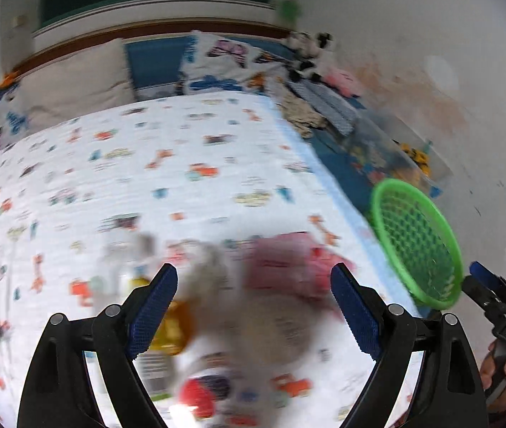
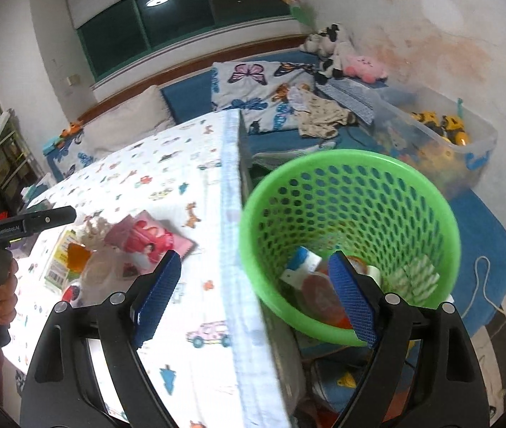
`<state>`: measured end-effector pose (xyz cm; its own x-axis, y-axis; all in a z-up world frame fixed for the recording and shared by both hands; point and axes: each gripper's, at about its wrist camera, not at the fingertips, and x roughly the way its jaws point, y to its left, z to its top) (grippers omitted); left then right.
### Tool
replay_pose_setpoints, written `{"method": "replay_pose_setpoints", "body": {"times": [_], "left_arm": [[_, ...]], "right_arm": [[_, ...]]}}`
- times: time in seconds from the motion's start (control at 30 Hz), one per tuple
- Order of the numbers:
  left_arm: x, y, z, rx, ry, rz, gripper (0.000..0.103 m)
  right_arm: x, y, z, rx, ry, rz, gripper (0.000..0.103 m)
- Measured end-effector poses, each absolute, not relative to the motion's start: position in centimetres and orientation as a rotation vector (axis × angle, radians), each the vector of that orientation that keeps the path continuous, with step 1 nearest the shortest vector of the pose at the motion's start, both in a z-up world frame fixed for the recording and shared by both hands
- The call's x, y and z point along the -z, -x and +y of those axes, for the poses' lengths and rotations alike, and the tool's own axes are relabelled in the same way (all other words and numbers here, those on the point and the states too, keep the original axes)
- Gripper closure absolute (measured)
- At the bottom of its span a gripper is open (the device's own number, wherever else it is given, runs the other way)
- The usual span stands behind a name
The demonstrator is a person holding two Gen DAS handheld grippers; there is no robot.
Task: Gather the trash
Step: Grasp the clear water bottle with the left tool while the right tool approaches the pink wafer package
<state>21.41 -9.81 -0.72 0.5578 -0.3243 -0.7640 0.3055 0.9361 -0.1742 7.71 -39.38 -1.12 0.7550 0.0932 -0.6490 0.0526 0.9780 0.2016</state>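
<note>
Left wrist view | cloth-covered surface with cartoon print (image 1: 181, 164) | round green perforated plastic basket (image 2: 351, 192) at 3 o'clock off its edge, already holding scraps | blurred litter pile with pink wrapper (image 2: 146, 240) at 6 o'clock | left tongs (image 1: 253, 306) spread wide, empty: centre over one piece, close slowly | right tongs (image 2: 253, 299) likewise open, empty

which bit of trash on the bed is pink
The pink printed wrapper, lying closest to the green mesh basket; the orange-capped clear bottle beside it isn't pink.

Green perforated basket (image 2: 351, 214) upright, holding trash (image 2: 318, 274); wrappers (image 2: 142, 242) on bedspread.
</note>
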Motion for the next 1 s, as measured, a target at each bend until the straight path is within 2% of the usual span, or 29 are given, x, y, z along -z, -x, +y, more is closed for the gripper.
{"method": "replay_pose_setpoints", "body": {"times": [0.37, 0.77, 0.9, 1.0], "left_arm": [[2.7, -23.4, -1.9, 0.219, 0.099, 0.954, 0.019], [6.1, -24.6, -0.9, 0.219, 0.109, 1.044, 0.019], [6.7, -25.1, -0.9, 0.228, 0.113, 1.061, 0.027], [7.1, -25.4, -0.9, 0.233, 0.115, 1.070, 0.030]], "right_arm": [[1.1, -9.7, -35.6, -0.100, -0.167, 0.727, 0.018], [1.6, -11.5, -33.2, -0.143, -0.134, 0.754, 0.018], [2.1, -12.1, -32.7, -0.156, -0.124, 0.767, 0.018], [2.4, -12.5, -32.1, -0.170, -0.116, 0.777, 0.018]]}}
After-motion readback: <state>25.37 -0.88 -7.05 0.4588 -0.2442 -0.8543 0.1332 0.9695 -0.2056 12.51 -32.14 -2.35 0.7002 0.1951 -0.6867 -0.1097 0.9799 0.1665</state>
